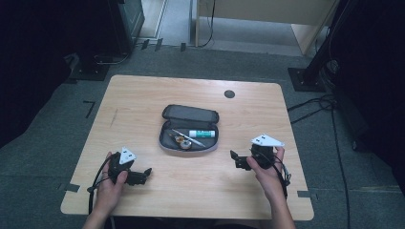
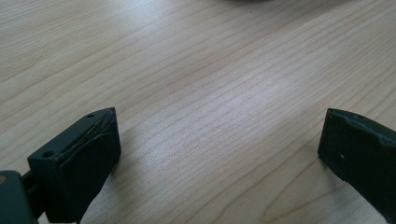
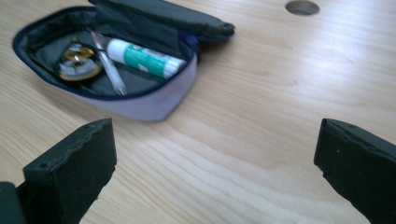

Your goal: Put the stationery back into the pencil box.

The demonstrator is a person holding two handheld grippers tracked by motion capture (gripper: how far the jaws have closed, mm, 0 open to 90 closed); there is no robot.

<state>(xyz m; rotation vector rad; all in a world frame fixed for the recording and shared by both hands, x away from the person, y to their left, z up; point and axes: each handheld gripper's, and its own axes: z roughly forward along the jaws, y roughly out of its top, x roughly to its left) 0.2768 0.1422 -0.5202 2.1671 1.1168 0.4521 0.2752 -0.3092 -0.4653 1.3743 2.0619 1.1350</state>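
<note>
A: Pencil case (image 1: 189, 135) sits mid-table, lid flipped back toward 12 o'clock, unzipped. Inside: a green-and-white glue stick (image 1: 202, 133), a thin pen (image 1: 187, 138) lying slantwise, and a round brass-coloured thing (image 1: 181, 141), can't tell what it is.

B: Grippers?

A: Left gripper (image 1: 145, 172) at 7 o'clock from the case, right gripper (image 1: 234, 157) at 4 o'clock. Both well apart from it, both low over the wood. Jaws spread wide on each, nothing between them; the gripper views show bare wood in the gaps.

B: Progress?

A: My read: either the contents are all in and zipping is left, or unpacking hasn't started. Nothing lies loose on the table, so I lean toward closing the case as the remaining step. No contact yet.

B: Surface, room?

A: Light wood-grain table (image 1: 143, 105), rounded corners, cable hole (image 1: 229, 94) at 1 o'clock of the case. Grey carpet (image 1: 47, 143), black stand bases (image 1: 90, 67) and cables (image 1: 315, 102) beyond, dim room.
</note>
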